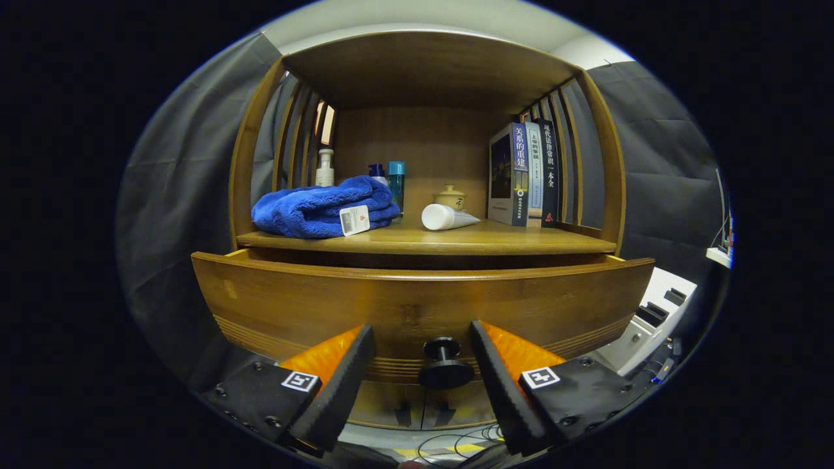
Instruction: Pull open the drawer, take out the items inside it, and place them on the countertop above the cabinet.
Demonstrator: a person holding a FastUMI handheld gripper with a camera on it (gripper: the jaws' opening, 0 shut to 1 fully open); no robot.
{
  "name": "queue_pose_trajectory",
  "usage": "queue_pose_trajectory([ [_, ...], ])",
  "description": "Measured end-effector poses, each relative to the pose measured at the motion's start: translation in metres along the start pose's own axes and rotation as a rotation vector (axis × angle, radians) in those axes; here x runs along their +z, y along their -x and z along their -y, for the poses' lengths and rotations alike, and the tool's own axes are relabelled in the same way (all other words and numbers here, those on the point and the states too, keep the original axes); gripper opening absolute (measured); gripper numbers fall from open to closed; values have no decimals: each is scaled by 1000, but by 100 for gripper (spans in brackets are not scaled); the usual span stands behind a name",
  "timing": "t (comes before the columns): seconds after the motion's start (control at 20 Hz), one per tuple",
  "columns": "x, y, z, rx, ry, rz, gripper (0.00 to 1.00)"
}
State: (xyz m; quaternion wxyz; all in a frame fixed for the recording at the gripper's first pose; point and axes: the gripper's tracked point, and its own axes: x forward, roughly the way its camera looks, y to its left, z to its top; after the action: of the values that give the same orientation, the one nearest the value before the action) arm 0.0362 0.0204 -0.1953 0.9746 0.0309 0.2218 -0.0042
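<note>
The wooden drawer (417, 306) stands pulled partly out below the countertop (423, 242), and its front panel hides whatever lies inside. A dark round knob (445, 365) juts from the lower middle of the panel. My gripper (422, 342) is open, one finger on each side of the knob, with a gap between each finger and the knob. On the countertop rest a folded blue towel (322, 208) with a white tag and a white tube (446, 217) lying on its side.
At the back of the shelf stand a white pump bottle (324, 168), two small bottles (389, 179) and a lidded ceramic jar (449, 197). Upright books (524, 174) lean at the right. A white box (655, 316) sits to the right of the cabinet, with cables on the floor.
</note>
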Motion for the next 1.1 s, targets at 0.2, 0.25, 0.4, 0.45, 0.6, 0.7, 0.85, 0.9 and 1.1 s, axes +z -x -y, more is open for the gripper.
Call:
queue_pose_trajectory([
  [0.2, 2, -21, 0, -1, 9, 11, 98],
  [0.25, 3, -24, 0, -1, 9, 14, 98],
  [0.4, 4, -34, -1, -1, 1, 17, 98],
  [0.45, 4, -37, -1, -1, 0, 18, 98],
  [0.6, 4, -39, -2, -1, 2, 19, 98],
  [0.7, 4, -43, -2, -2, -4, 25, 98],
  [0.85, 4, -46, -3, -2, -3, 23, 98],
  [0.9, 5, -48, -3, -3, -6, 26, 98],
  [1.1, 6, -56, -3, -5, -2, 23, 98],
])
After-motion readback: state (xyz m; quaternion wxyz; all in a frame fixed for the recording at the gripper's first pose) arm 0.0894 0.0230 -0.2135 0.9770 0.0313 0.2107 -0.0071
